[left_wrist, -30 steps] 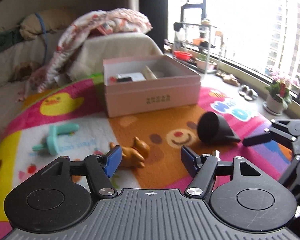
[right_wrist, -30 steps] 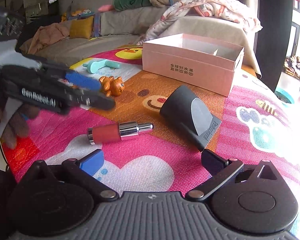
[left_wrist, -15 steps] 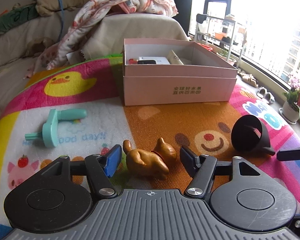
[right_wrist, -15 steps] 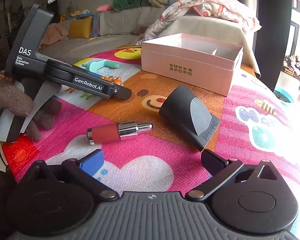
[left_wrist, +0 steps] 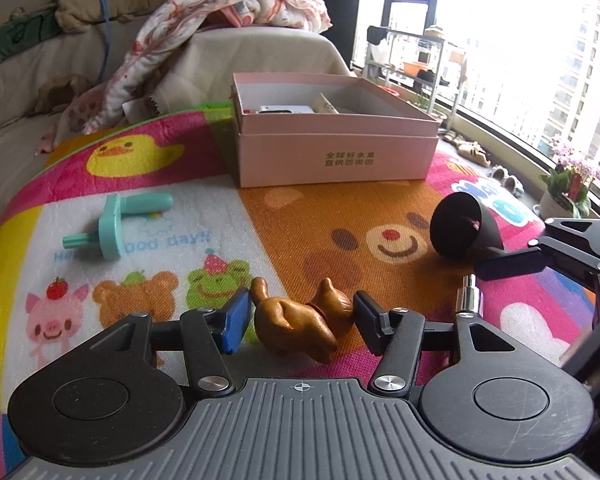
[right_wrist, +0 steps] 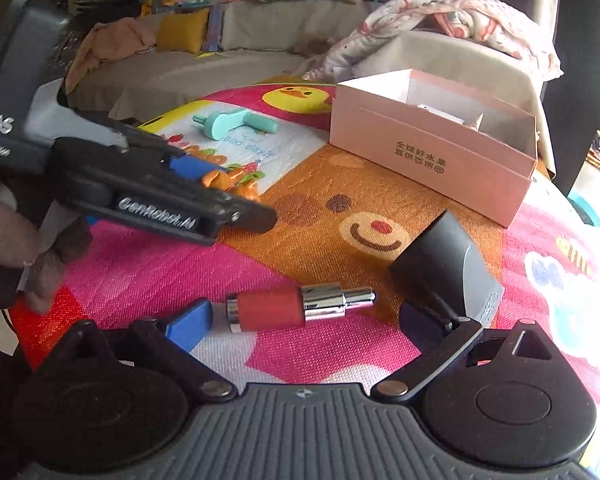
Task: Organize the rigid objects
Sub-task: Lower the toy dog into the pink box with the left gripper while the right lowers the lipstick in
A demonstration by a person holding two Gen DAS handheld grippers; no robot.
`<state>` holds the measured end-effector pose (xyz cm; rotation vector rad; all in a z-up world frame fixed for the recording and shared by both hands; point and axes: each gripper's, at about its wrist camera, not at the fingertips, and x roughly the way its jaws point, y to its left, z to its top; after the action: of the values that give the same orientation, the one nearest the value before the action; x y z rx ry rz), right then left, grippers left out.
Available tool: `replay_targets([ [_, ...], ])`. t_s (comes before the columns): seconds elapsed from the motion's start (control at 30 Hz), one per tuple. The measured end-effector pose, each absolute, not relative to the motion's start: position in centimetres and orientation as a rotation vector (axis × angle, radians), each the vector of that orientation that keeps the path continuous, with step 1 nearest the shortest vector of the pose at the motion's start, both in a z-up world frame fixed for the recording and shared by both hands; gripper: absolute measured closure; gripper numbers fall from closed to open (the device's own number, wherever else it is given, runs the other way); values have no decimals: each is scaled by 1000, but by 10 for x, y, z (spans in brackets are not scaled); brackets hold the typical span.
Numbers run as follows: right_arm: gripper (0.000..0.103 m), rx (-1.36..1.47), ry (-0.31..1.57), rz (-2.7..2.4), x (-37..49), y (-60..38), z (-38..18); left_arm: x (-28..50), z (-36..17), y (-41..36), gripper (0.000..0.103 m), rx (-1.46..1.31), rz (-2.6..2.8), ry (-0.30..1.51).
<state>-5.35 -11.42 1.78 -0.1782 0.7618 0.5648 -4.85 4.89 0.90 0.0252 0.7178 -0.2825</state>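
A: What's the big soft thing?
B: A bumpy cartoon play mat (left_wrist: 340, 232). On it sits a pink cardboard box (left_wrist: 332, 152), with a white thing inside.

A: And the grabbers?
B: The left gripper (left_wrist: 298, 320) is wide apart around a shiny brown toy dog (left_wrist: 296, 320). The right gripper (right_wrist: 306, 320) gapes around a red-and-silver lipstick (right_wrist: 292, 306).

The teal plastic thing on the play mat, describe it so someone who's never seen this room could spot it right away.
Start at the pink box on the cartoon play mat. Left of it, on the white panel below the yellow duck, lies the teal plastic piece: a flat disc with a peg through it, the only mint-green item there.
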Motion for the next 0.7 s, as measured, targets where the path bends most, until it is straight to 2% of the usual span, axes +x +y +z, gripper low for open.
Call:
replay_targets([
  [0.13, 24, -154, 777, 576, -49, -116, 20, -63, 11, 48, 42, 49, -312, 727],
  [0.33, 24, -219, 783, 583, -68, -119, 31, -85, 17, 46, 42, 90, -370, 733],
  [0.43, 24, -232, 709, 548, -72, -131, 57, -75, 47, 54, 44, 7, -426, 695],
  [0.47, 24, -238, 660, 531, -71, -135, 72, -69, 64, 55, 48, -5, -441, 660],
  [0.57, 24, -224, 484, 454, -56, -152, 134, -46, 124, 54, 52, 11, -439, 504],
  [0.6, 24, -207, 440, 425, -47, -157, 155, -38, 141, 53, 69, 11, -441, 459],
  [0.63, 24, -190, 409, 401, -37, -162, 173, -25, 159, 52, 75, 9, -434, 418],
  [0.7, 24, -149, 366, 352, -8, -172, 207, -1, 181, 47, 75, 9, -409, 375],
])
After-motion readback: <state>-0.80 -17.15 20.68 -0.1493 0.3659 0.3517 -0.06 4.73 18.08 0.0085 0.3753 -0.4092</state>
